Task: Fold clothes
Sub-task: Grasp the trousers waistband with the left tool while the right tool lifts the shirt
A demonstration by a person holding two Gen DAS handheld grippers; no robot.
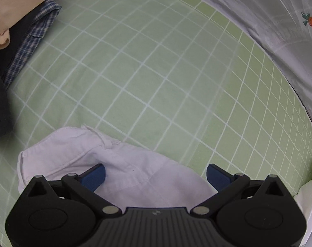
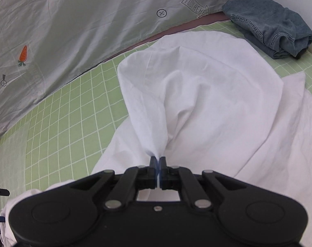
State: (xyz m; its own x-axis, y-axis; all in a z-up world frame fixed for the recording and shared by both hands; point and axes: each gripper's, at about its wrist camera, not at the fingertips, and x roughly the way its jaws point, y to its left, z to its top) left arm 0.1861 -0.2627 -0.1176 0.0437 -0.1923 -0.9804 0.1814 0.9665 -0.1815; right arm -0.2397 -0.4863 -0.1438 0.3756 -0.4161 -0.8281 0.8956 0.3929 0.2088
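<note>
A white garment (image 2: 207, 103) lies spread across a bed covered by a green checked sheet (image 2: 69, 123), one pinch of its cloth drawn up into a tent by the right claw (image 2: 157, 160), whose jaws are pressed together on the fabric. The risk from here appears to be slippage: the bite takes only a small tuck of thin cloth, and a sharp pull could tear it free and let the fold collapse. A lift carried too far could also drag the whole garment across the sheet toward the folded denim (image 2: 275, 28) at the bed's far corner, instead of turning one layer over. The left claw (image 1: 155, 175) hangs above another part of the white cloth (image 1: 106, 164), nearly straight down, its blue pads (image 1: 94, 177) spread wide and gripping nothing; with that side unpinned, the fabric may bunch. A plaid shirt (image 1: 32, 41) and a tan piece (image 1: 3, 16) sit stacked at the bed's edge, near a pale carrot-print quilt (image 2: 73, 30).
</note>
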